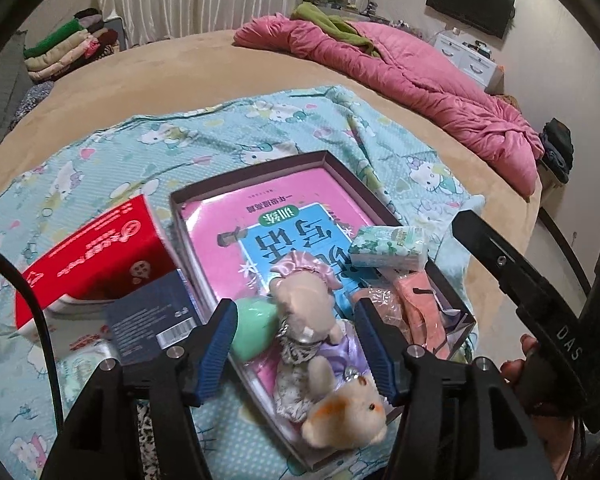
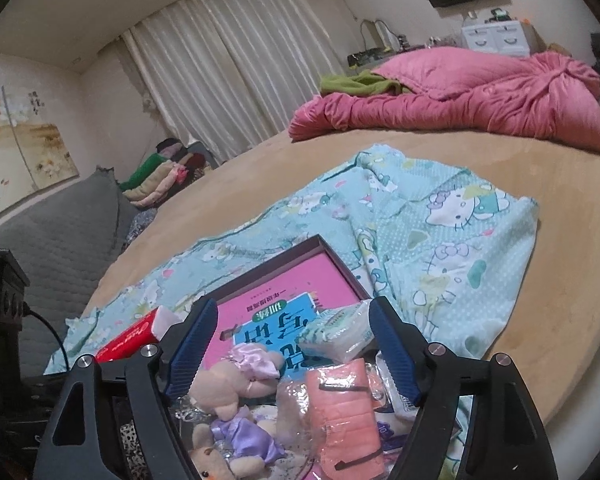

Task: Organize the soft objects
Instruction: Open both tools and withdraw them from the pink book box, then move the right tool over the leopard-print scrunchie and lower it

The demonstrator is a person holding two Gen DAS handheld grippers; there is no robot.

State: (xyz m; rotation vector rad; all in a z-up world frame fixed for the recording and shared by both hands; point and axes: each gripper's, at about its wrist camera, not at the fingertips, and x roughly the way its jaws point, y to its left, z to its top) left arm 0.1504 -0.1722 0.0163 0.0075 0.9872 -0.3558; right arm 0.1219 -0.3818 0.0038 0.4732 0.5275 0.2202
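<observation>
Left tool [image 1: 294,346]: jaws part open, pads clear of everything; nothing held.
Between its jaws: plush doll [image 1: 320,344] in a purple dress, lying in the box directly beneath, apparently untouched.
Beside its left jaw: green egg-shaped item [image 1: 254,330], resting against the doll.
Right tool [image 2: 290,348]: jaws wide, nothing gripped.
Below and between its jaws: orange cloth in clear wrap [image 2: 342,420], with the same doll [image 2: 236,412] toward the left jaw.
Just ahead of right tool: tissue pack [image 2: 334,334], lying at the far right edge of the box.
Container: shallow dark-walled box [image 1: 260,164], pink book [image 1: 236,248] lining its floor; soft items gathered at the end nearest both tools.
Outside box, left of left tool: red carton [image 1: 88,256] and dark blue box [image 1: 152,322], on the printed sheet [image 1: 120,148] over the bed [image 2: 540,300].
Status, judged: soft items appear placed; tools standing off.
Risk: doll overhangs the near wall and could tip out; cause, a fingertip catching its dress or the crinkled wrap.
Risk: box shifting on soft bedding if a tool knocks it.
</observation>
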